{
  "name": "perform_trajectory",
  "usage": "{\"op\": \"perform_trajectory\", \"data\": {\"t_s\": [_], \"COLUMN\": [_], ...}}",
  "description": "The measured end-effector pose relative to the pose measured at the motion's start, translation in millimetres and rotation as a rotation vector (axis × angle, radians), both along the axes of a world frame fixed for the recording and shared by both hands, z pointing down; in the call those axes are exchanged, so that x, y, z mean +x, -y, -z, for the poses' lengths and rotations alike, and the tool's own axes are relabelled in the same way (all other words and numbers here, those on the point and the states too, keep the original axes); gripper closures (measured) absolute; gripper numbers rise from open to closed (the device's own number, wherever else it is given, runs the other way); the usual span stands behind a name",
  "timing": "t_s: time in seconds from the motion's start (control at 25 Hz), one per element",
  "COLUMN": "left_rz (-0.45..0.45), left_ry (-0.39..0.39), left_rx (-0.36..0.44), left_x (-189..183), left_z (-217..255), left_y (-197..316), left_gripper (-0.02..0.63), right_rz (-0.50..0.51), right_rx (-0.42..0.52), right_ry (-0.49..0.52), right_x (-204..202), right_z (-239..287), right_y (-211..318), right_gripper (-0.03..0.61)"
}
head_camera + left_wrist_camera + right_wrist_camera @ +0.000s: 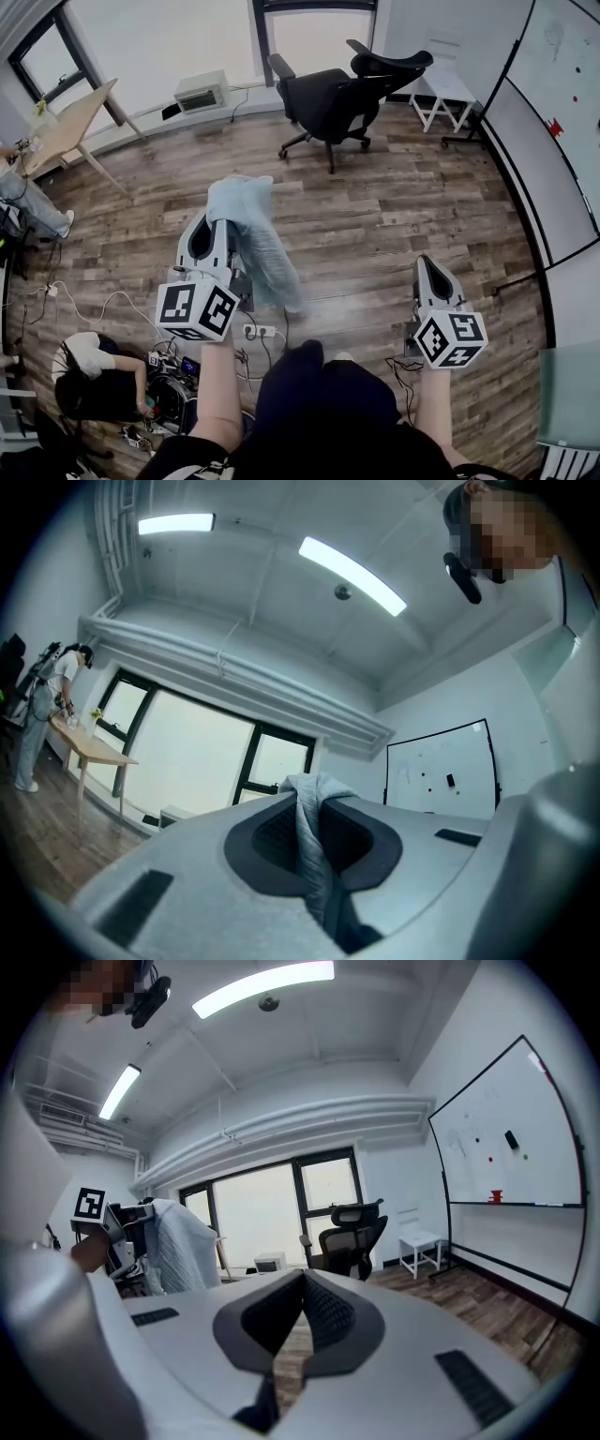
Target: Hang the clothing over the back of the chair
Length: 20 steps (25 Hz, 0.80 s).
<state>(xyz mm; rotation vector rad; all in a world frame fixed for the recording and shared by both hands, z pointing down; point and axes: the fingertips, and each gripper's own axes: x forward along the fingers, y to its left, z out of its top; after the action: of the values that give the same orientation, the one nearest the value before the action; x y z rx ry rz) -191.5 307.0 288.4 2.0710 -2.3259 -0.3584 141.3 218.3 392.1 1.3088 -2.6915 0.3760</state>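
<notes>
1. Two grippers are held out ahead of the person, one in each hand, above the wood floor (375,225)
2. Nearest on the person's left, the left gripper (307,803) has its jaws clenched on a fold of the pale blue garment (253,230). The cloth is pinched near its top, a bunch stands above the jaw tips, and the rest hangs loose beside the gripper. This high grip is probably chosen so that the length drapes freely and can later be laid over an edge
3. On the other side, the right gripper (302,1277) has its jaws closed tip to tip with nothing between them. It is well apart from the garment and appears to be kept in reserve to spread or steady the cloth at the chair
4. A power strip (260,331) and loose cables lie on the floor near the person's feet, below the hanging cloth. They look like a possible snag for a trailing hem
5. Open floor separates the person from the black office chair (337,94), which stands well ahead near the window (159,37). Its back and headrest are bare, so the task is judged to be at the carrying step, with hanging not yet begun
6. Farthest, a white stool (445,94) stands just beside the chair, and a whiteboard (562,75) covers the right wall
</notes>
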Motion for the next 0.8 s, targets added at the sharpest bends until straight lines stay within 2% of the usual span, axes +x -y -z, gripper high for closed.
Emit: {"op": "perform_trajectory", "data": {"t_s": [0.32, 0.6, 0.8], "left_rz": [-0.013, -0.058, -0.076], "left_ry": [-0.012, -0.018, -0.010], "left_rx": [0.007, -0.024, -0.047], "left_x": [-27.9, -36.9, -37.2], "left_z": [-6.3, -22.4, -32.4], "left_y": [6.5, 26.7, 51.2], "left_gripper": [0.600, 0.600, 0.600], "right_rz": [-0.024, -0.038, -0.040], "right_rx": [-0.001, -0.044, -0.066], "right_ry": [0.003, -0.008, -0.019], "right_x": [-23.5, -44.0, -51.2], "right_z": [-9.3, -30.8, -40.0], "right_y": [1.3, 1.2, 20.5], "right_gripper": [0.578, 0.578, 0.578]}}
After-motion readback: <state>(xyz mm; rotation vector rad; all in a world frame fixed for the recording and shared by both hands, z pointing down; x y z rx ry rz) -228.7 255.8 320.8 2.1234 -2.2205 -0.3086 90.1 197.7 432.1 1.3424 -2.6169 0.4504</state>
